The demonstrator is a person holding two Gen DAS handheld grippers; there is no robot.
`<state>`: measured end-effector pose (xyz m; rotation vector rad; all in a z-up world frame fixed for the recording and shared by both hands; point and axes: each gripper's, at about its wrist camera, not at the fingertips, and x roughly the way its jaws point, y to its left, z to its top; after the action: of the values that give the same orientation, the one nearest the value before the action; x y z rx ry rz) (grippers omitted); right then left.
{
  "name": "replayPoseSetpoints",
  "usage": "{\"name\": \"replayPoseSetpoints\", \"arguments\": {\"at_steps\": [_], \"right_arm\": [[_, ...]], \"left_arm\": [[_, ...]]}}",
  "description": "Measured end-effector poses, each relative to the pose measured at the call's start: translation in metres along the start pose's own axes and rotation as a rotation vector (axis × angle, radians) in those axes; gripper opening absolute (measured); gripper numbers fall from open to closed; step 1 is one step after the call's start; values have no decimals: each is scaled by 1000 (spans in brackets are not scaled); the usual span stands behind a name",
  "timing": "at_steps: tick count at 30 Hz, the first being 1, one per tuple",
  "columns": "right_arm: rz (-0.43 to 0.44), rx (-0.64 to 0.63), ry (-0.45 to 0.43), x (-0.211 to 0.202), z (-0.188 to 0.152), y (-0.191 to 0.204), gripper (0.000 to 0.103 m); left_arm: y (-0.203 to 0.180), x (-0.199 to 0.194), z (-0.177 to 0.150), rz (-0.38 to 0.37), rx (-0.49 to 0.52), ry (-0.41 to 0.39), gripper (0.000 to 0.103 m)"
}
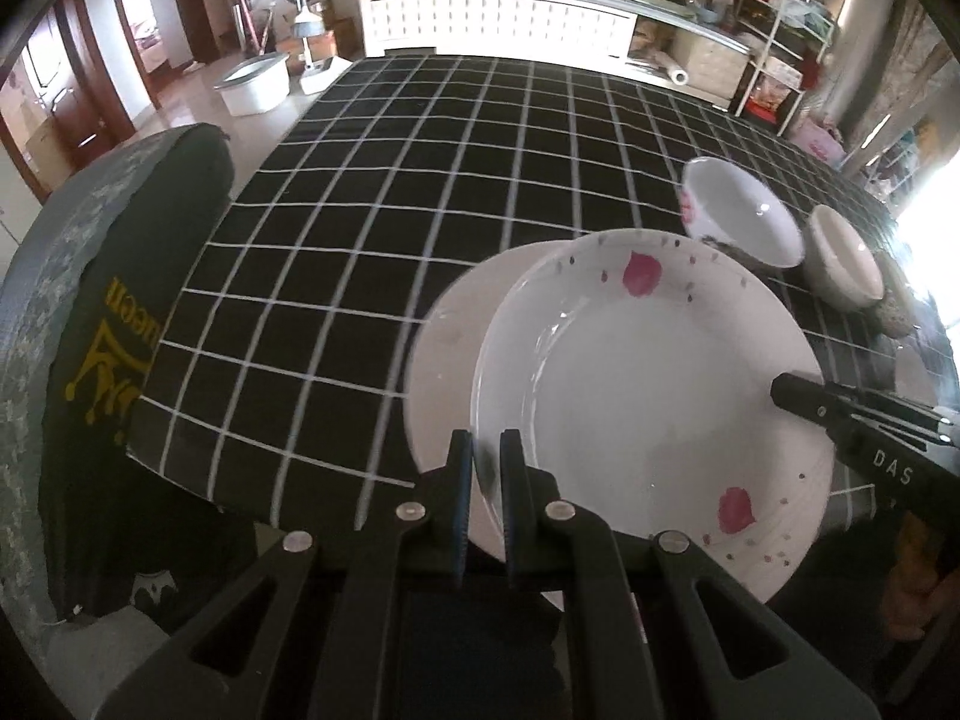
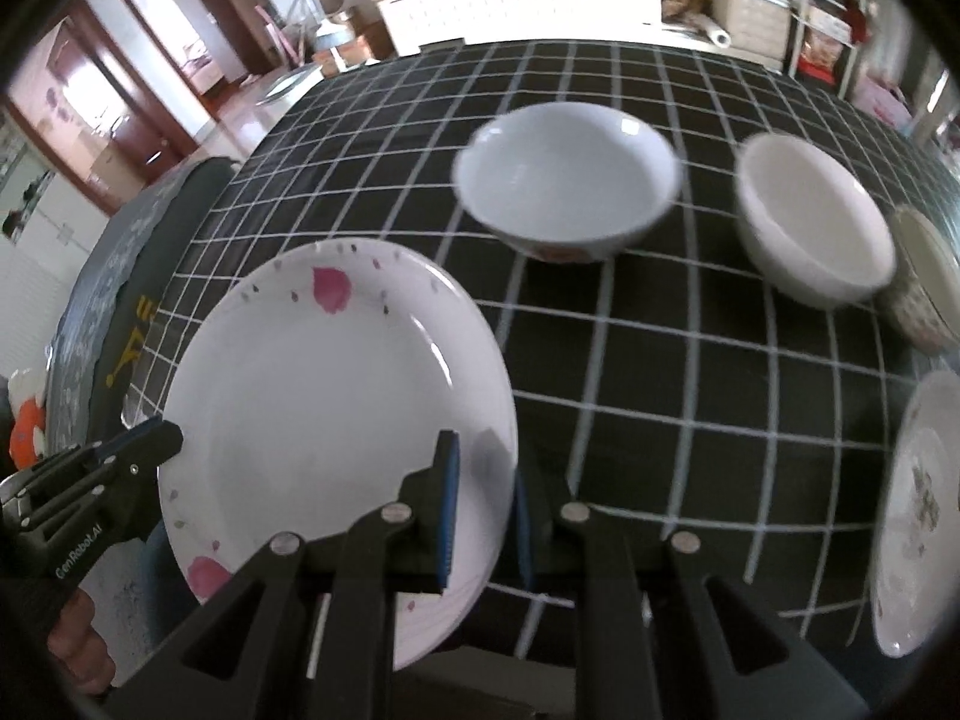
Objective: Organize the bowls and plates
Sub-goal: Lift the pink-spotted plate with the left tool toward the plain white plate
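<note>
A white plate with pink petals [image 1: 648, 396] is held over a plain white plate [image 1: 444, 360] on the black checked tablecloth [image 1: 360, 210]. My left gripper [image 1: 486, 468] is shut on the petal plate's near rim. My right gripper [image 2: 486, 504] is shut on the same plate [image 2: 324, 396] at its right rim; it shows from the side in the left wrist view [image 1: 798, 393]. Two white bowls [image 2: 564, 180] [image 2: 810, 222] stand behind.
A patterned bowl [image 2: 924, 288] and another decorated plate [image 2: 918, 510] lie at the right edge. A dark round cushion [image 1: 120, 312] sits off the table's left side. A cluttered white cabinet [image 1: 498, 18] stands beyond the far edge.
</note>
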<state>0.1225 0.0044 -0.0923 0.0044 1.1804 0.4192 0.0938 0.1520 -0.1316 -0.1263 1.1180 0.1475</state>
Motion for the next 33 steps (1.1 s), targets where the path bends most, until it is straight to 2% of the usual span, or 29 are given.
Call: {"name": "replayPoseSetpoints", "arguments": {"at_steps": [11,12,13,14,17,20,26,33], "right_arm": [[-14,-45,21,21,9,21,21],[-17,-46,20,20,9,20,21],[-9,-48,16,20,10,20,21],[6,-52,14,20,12,22,21],[-6,-71,22,24,15,29,21],[13,-54,19,23,16,23,21],[34,-48,12,12,12,20,21],[23,-64,-24,-10,6,24,21]], "left_arm": [[14,17,6,24,-14,5,6],[14,16,7,2,-12,-7,2],[11,13,8,-77,-10,-15,1],[4,9,10,-118,5,-27,1],[-22,4,16,-36,97,-57,1],[-22,7,20,-78,80,-46,1],[-21,9,15,-81,60,-28,1],[-29,-8,8,-97,61,-50,1]]}}
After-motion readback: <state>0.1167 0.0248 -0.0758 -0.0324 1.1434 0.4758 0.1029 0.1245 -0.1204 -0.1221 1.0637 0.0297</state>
